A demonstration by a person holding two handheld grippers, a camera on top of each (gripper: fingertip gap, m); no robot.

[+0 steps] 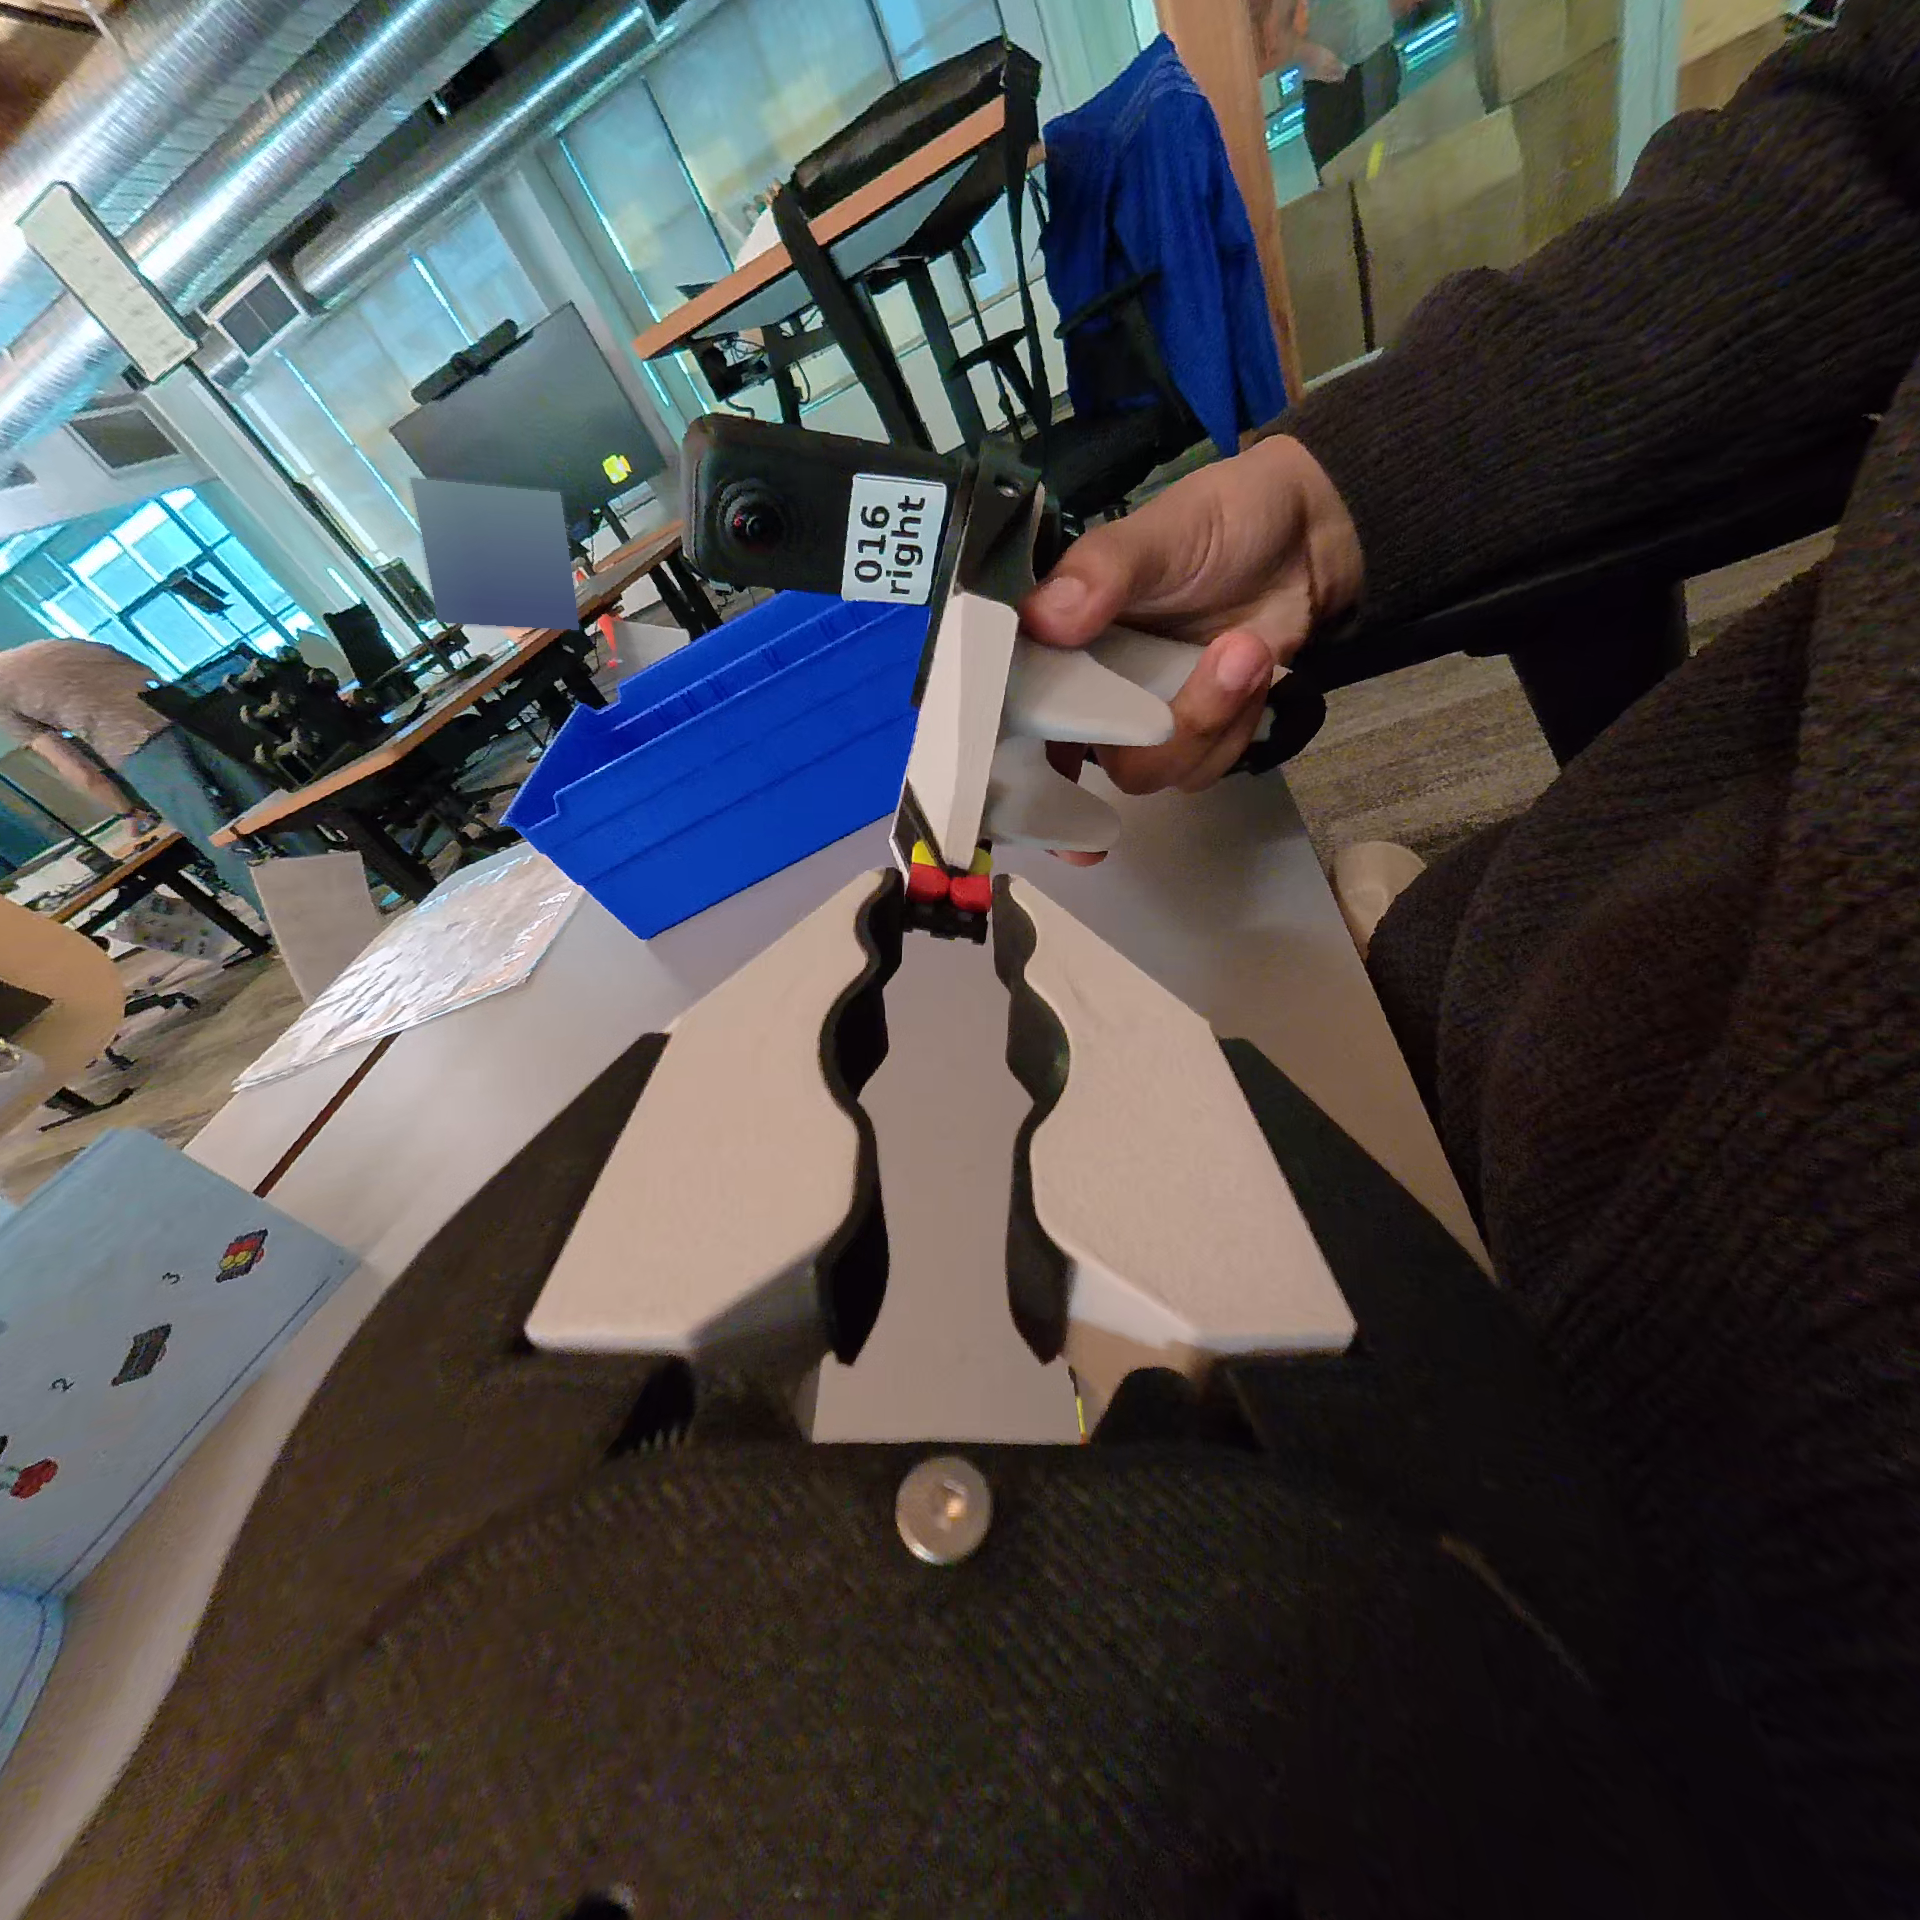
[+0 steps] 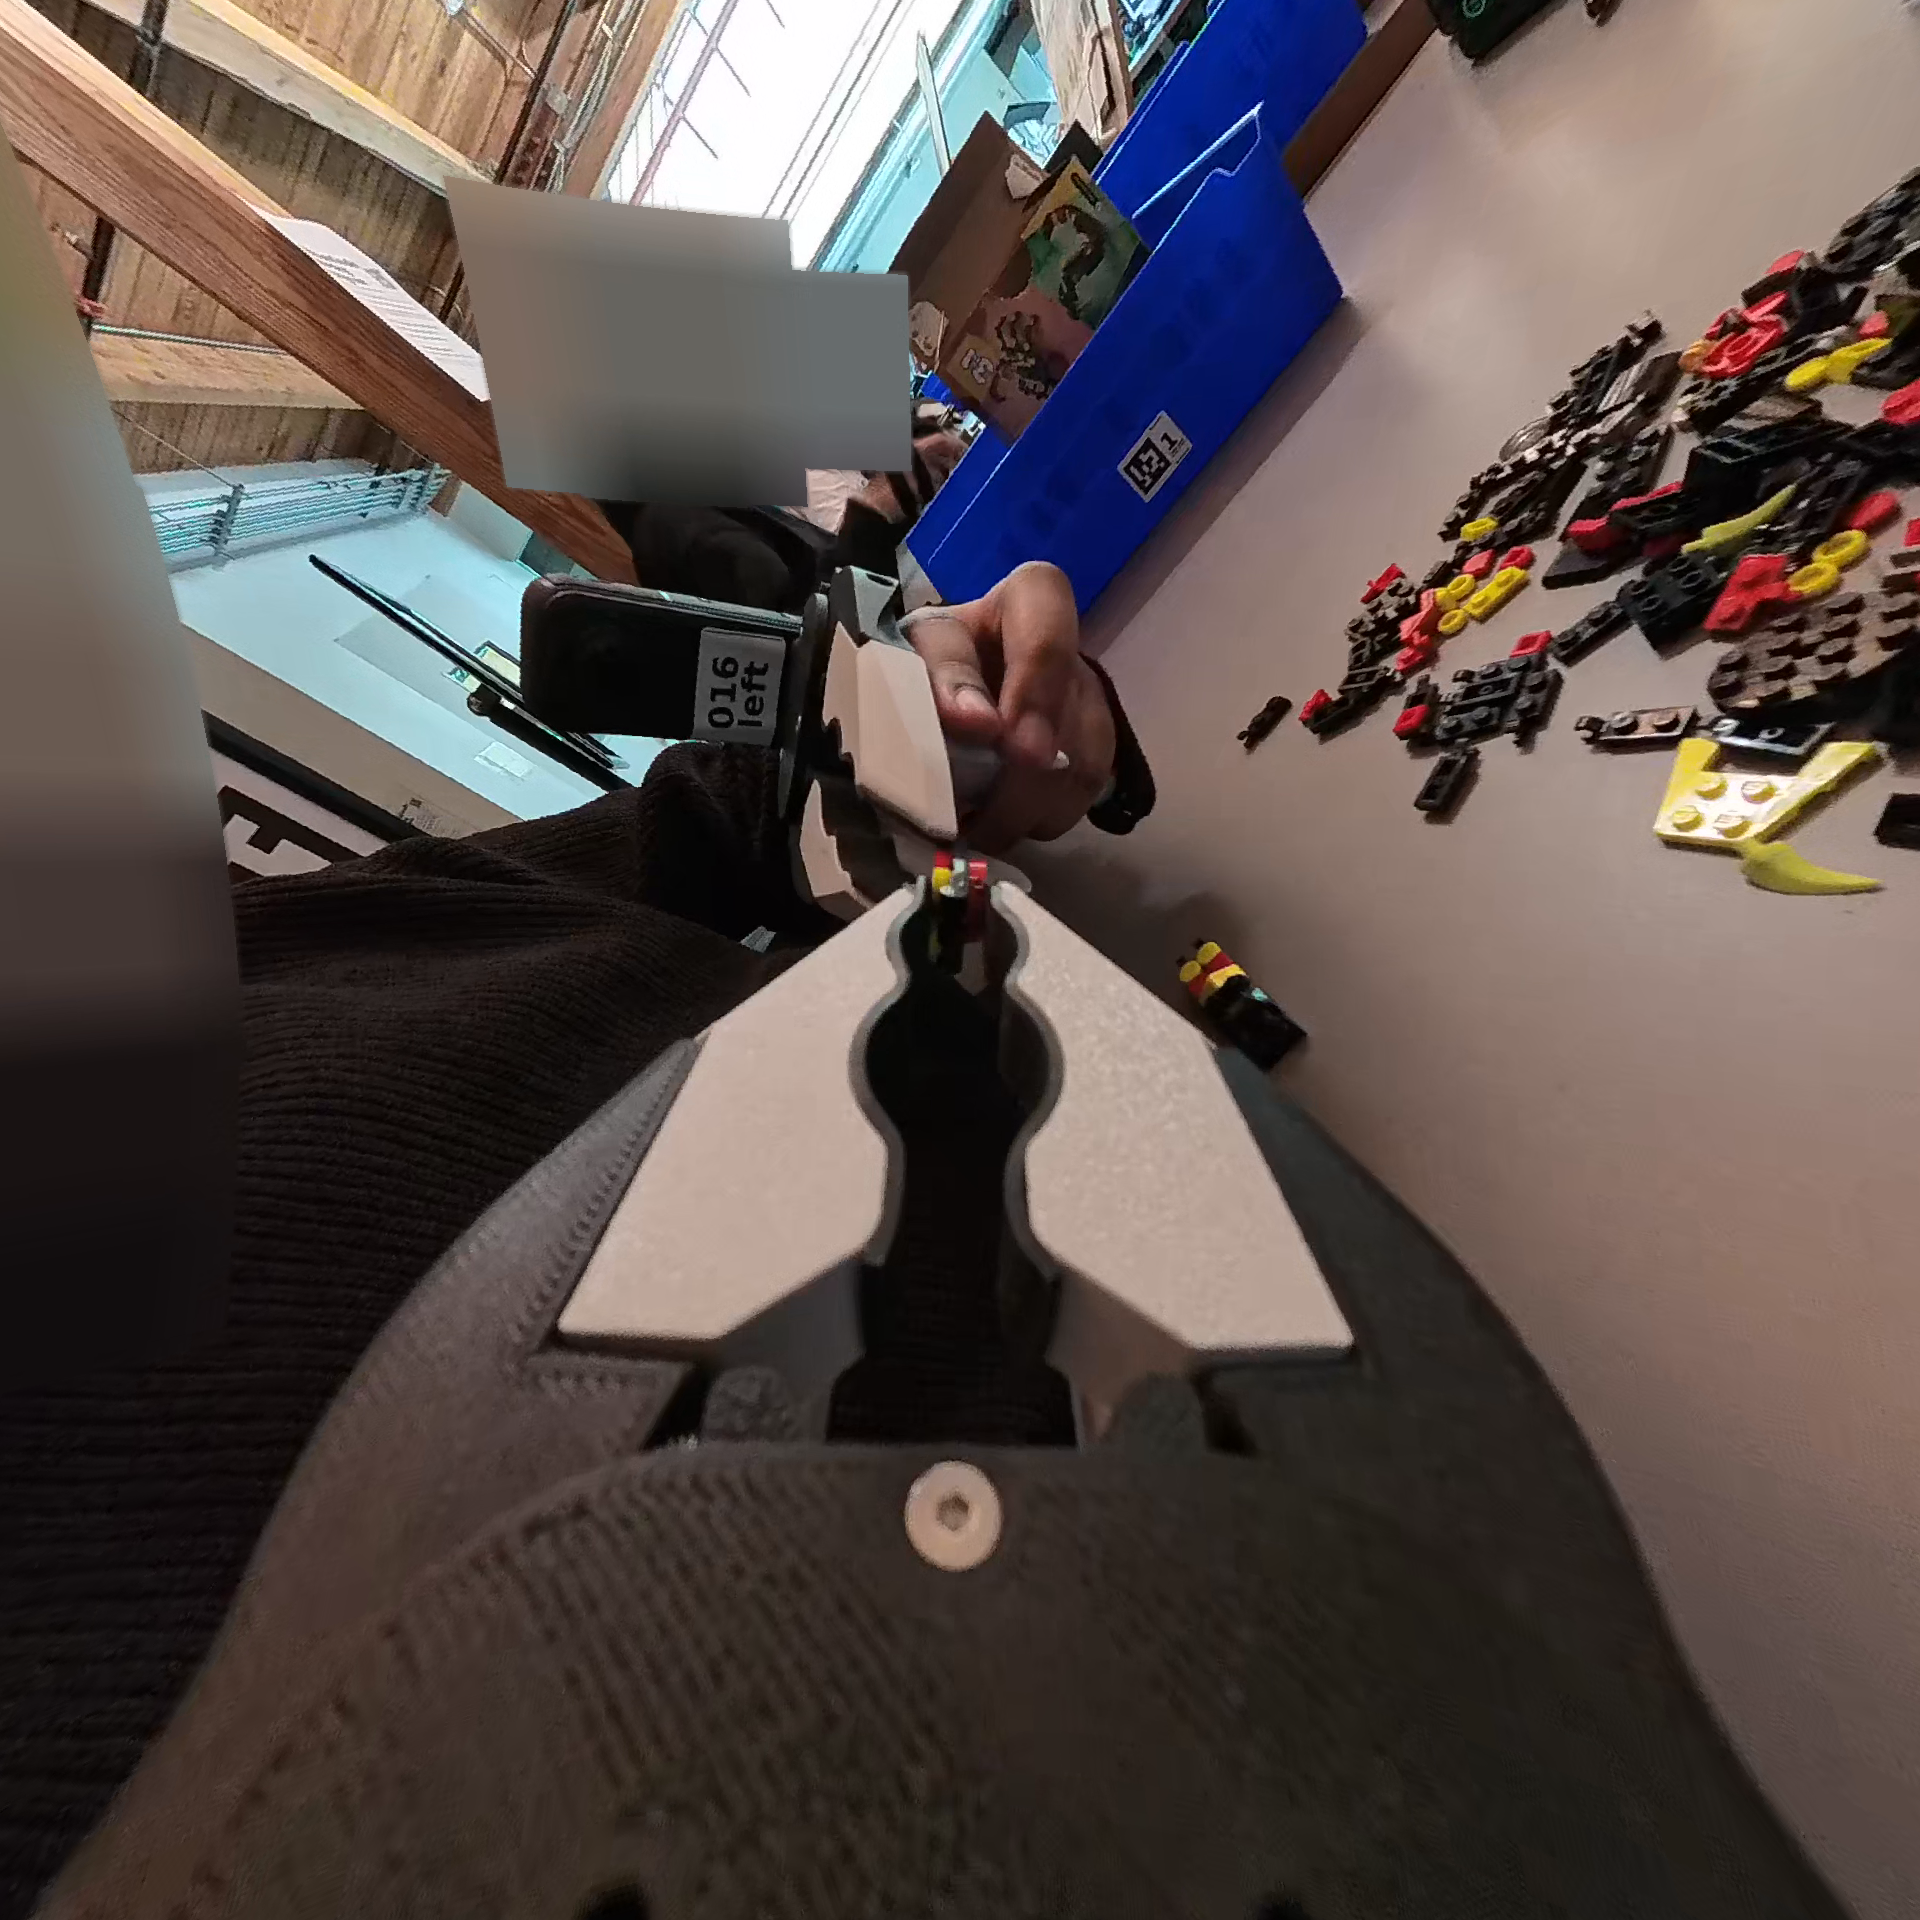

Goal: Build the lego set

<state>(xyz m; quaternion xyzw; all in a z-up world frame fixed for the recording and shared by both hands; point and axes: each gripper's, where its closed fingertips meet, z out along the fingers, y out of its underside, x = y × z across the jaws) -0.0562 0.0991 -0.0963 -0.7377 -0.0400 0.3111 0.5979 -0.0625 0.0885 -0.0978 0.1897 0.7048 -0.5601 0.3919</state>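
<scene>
A small lego assembly (image 1: 948, 902) of black, red and yellow pieces is held in the air between both grippers. My left gripper (image 1: 945, 885) is shut on its black lower part from the near side. My right gripper (image 1: 951, 847) comes down from above and pinches its red and yellow top. In the right wrist view the right gripper (image 2: 958, 902) is shut on the same assembly (image 2: 956, 881), and the left gripper (image 2: 951, 844) meets it from the upper left. A hand holds each gripper.
A second small black, red and yellow assembly (image 2: 1236, 997) lies on the grey table (image 2: 1455, 1195). Several loose black, red and yellow pieces (image 2: 1683, 540) and a yellow wing plate (image 2: 1756, 800) lie at the right. A blue bin (image 1: 727, 769), a plastic bag (image 1: 416, 956) and an instruction sheet (image 1: 135, 1351) lie nearby. Less than 4 cm separates the two grippers' tips. The yellow wing plate (image 2: 1756, 800) is about 15 cm from both grippers' fingertips.
</scene>
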